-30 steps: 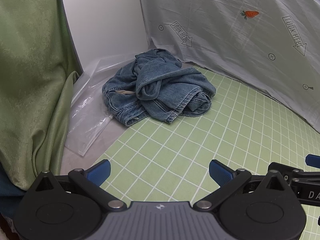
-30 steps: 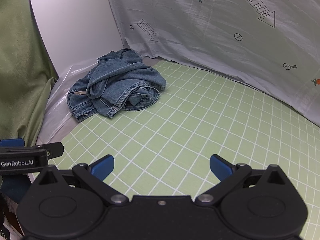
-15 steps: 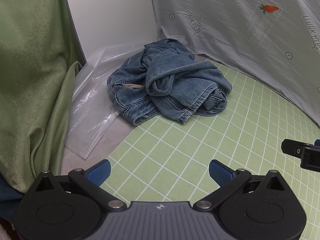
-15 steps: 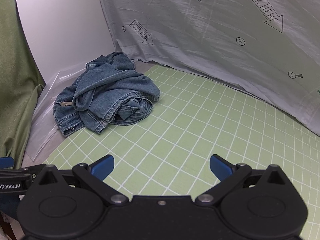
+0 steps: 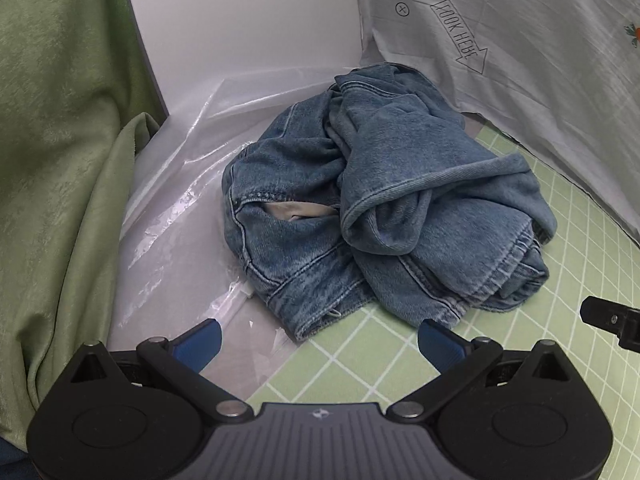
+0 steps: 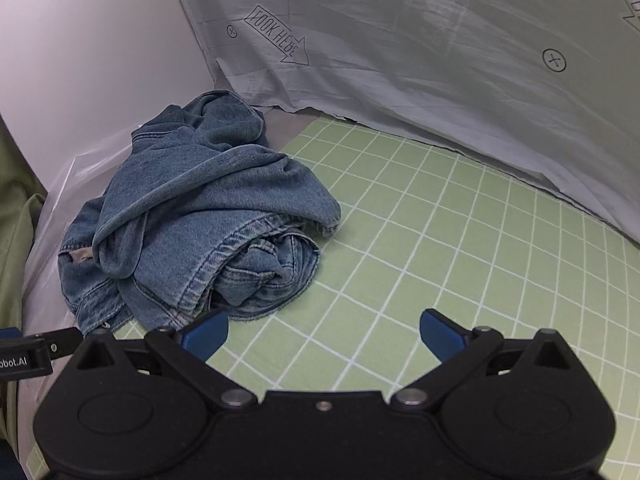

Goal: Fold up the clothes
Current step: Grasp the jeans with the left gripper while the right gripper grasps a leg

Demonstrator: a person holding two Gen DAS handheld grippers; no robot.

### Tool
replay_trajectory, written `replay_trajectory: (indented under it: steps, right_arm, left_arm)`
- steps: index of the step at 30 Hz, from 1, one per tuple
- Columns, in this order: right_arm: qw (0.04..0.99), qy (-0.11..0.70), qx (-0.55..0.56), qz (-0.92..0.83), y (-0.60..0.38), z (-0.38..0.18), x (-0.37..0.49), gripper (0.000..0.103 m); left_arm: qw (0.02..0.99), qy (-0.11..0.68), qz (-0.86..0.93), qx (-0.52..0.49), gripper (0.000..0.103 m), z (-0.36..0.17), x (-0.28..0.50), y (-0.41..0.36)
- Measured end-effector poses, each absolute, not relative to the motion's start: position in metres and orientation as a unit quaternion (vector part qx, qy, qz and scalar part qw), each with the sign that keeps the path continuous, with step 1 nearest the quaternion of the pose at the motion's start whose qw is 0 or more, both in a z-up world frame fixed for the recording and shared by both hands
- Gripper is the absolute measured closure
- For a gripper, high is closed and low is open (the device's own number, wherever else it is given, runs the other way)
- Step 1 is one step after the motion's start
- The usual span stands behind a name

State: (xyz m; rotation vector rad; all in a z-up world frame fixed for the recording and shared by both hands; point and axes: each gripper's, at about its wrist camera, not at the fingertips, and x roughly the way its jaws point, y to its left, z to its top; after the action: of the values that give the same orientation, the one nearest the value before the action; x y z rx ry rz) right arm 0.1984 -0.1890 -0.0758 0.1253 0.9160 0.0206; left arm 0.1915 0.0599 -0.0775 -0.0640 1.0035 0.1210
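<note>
A crumpled pair of blue denim jeans (image 5: 384, 208) lies in a heap at the far left corner, half on the green grid mat (image 5: 560, 280) and half on clear plastic. My left gripper (image 5: 320, 344) is open, its blue fingertips just short of the heap's near edge, nothing between them. In the right wrist view the same jeans (image 6: 200, 216) sit left of centre. My right gripper (image 6: 324, 334) is open too, its left fingertip close to the heap's near hem, the right one over bare mat. The right gripper's tip (image 5: 608, 318) shows at the left view's right edge.
A clear plastic sheet (image 5: 180, 216) lies left of the mat. A green curtain (image 5: 60, 140) hangs at the left. A white panel (image 5: 240, 12) and a grey printed cloth (image 6: 440, 60) form the back. The green grid mat (image 6: 460, 240) stretches to the right.
Both grippers have moved forward and leftward toward the jeans, which now fill much more of each view. Both stay open. The jeans have not moved.
</note>
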Motion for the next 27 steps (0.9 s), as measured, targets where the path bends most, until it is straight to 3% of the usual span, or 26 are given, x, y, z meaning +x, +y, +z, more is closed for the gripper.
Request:
replay_trajectory:
  steps: [5, 7, 9, 13, 16, 17, 19, 23, 27]
  right_arm:
    - [0.89, 0.445, 0.102, 0.021, -0.174, -0.095, 0.248, 0.002]
    - [0.887, 0.449, 0.109, 0.03, -0.166, -0.103, 0.262, 0.007]
    - [0.88, 0.457, 0.118, 0.044, -0.158, -0.112, 0.273, 0.017]
    - [0.877, 0.455, 0.145, 0.057, -0.15, -0.121, 0.28, 0.021]
    - [0.881, 0.442, 0.145, 0.083, -0.152, -0.118, 0.273, 0.049]
    - [0.886, 0.437, 0.132, 0.084, -0.153, -0.116, 0.269, 0.067]
    - [0.893, 0.427, 0.11, 0.089, -0.154, -0.112, 0.259, 0.077]
    - [0.898, 0.422, 0.085, 0.088, -0.164, -0.107, 0.232, 0.082]
    - [0.897, 0.423, 0.11, 0.059, -0.206, -0.1, 0.187, 0.082]
  left_arm:
    - [0.874, 0.48, 0.053, -0.046, 0.001, -0.091, 0.23, 0.062]
    - [0.871, 0.486, 0.046, -0.053, 0.005, -0.098, 0.244, 0.061]
    - [0.869, 0.49, 0.037, -0.06, 0.013, -0.102, 0.253, 0.059]
    - [0.871, 0.486, 0.015, -0.074, 0.02, -0.103, 0.256, 0.055]
    - [0.872, 0.483, -0.001, -0.084, 0.046, -0.104, 0.259, 0.052]
    - [0.872, 0.482, -0.006, -0.087, 0.063, -0.104, 0.26, 0.051]
    - [0.872, 0.479, -0.017, -0.094, 0.069, -0.105, 0.261, 0.048]
    - [0.869, 0.484, -0.057, -0.083, 0.081, -0.097, 0.231, 0.023]
    - [0.864, 0.489, -0.097, -0.071, 0.082, -0.089, 0.201, -0.003]
